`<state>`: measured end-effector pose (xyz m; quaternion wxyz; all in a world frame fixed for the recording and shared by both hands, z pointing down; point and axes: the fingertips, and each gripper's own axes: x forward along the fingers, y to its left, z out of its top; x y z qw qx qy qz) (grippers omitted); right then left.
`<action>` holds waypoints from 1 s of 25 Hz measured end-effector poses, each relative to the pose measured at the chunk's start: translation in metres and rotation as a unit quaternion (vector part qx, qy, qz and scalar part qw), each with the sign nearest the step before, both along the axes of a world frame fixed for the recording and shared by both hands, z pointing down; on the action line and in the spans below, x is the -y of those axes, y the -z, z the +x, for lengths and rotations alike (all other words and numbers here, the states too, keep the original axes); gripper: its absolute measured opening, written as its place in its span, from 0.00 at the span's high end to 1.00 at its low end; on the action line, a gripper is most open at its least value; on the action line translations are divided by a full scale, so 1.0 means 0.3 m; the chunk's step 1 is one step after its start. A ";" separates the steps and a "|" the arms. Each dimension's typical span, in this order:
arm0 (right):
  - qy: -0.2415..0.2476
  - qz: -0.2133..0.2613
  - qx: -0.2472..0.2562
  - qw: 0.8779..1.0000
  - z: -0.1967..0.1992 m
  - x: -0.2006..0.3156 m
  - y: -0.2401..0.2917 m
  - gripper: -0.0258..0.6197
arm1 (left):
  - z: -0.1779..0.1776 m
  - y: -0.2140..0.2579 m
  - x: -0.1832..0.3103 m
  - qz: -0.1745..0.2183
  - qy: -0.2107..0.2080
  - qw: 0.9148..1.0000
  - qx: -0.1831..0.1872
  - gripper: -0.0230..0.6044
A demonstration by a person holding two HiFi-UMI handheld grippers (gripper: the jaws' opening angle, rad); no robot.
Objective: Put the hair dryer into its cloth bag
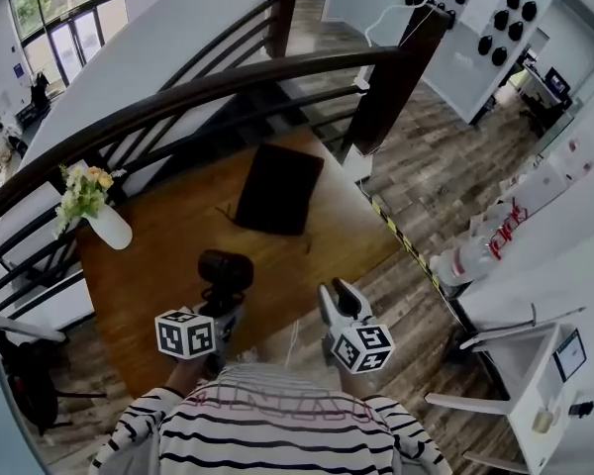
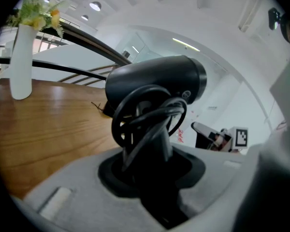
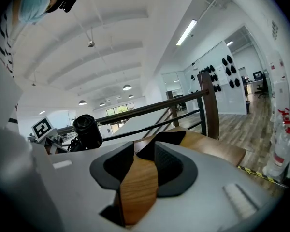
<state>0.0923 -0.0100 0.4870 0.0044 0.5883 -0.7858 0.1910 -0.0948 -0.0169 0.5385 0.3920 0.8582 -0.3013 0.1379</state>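
Observation:
The black hair dryer (image 1: 225,268) has its cord wound round the handle, which stands between the jaws of my left gripper (image 1: 222,299). In the left gripper view the hair dryer (image 2: 157,83) fills the middle, and the left gripper (image 2: 150,178) is shut on its handle. The black cloth bag (image 1: 278,188) lies flat at the far side of the wooden table (image 1: 168,255), well beyond both grippers. My right gripper (image 1: 339,291) hovers at the table's near right edge. In its own view the right gripper (image 3: 140,173) is open with only the table top and the bag (image 3: 168,138) showing beyond its jaws.
A white vase with yellow flowers (image 1: 104,221) stands at the table's left. A dark curved stair railing (image 1: 228,87) runs behind the table. Yellow-black tape (image 1: 401,237) marks the floor to the right, beside white furniture (image 1: 535,364).

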 end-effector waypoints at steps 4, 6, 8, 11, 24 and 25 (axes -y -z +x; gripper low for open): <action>0.012 -0.004 -0.010 1.000 -0.077 0.111 -0.019 0.78 | -0.073 -0.035 0.083 -0.008 0.006 1.000 -0.008 0.75; 0.022 -0.007 -0.017 1.000 -0.113 0.165 -0.023 0.78 | -0.110 -0.043 0.115 -0.008 0.009 1.000 -0.003 0.75; 0.033 -0.010 -0.025 0.999 -0.152 0.226 -0.028 0.77 | -0.153 -0.049 0.157 -0.009 0.017 1.000 0.003 0.75; 0.053 -0.020 -0.049 0.997 -0.183 0.299 -0.056 0.77 | -0.191 -0.073 0.202 -0.017 0.032 0.999 0.004 0.75; 0.181 -0.084 -0.175 0.964 -0.049 0.626 -0.357 0.77 | -0.083 -0.203 0.304 -0.057 0.145 0.988 0.018 0.75; 0.193 -0.086 -0.187 0.959 -0.035 0.658 -0.376 0.77 | -0.064 -0.206 0.317 -0.059 0.154 0.986 0.018 0.75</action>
